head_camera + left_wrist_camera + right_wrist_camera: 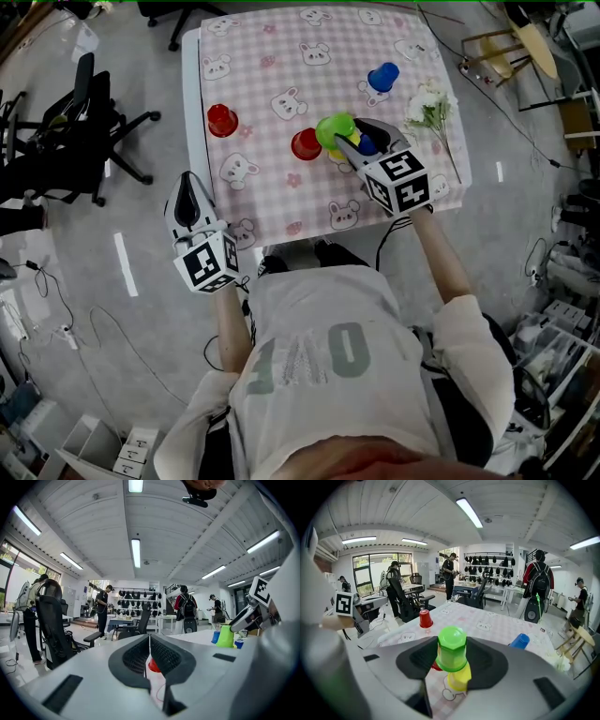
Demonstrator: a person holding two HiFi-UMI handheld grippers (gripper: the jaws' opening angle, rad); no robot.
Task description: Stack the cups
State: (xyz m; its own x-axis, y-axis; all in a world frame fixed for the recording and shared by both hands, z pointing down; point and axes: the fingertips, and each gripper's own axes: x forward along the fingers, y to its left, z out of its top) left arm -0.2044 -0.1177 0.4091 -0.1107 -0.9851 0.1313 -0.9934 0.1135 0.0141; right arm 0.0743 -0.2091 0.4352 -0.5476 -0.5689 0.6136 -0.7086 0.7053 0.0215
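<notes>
My right gripper (339, 141) is shut on an upside-down green cup (451, 648) over the middle of the pink bunny-print table (262, 56). A yellow cup (459, 678) stands upside down directly beneath the green one; I cannot tell whether they touch. One red cup (306, 144) sits just left of it and another red cup (222, 120) stands further left. A blue cup (382, 77) is at the back right, and a smaller blue cup (367, 143) is beside the gripper. My left gripper (187, 186) hangs off the table's front left corner, shut and holding nothing.
A bunch of white flowers (429, 108) lies near the table's right edge. Black office chairs (75, 131) stand on the floor to the left and a wooden chair (511, 47) to the far right. Cables trail across the floor. People stand in the room behind.
</notes>
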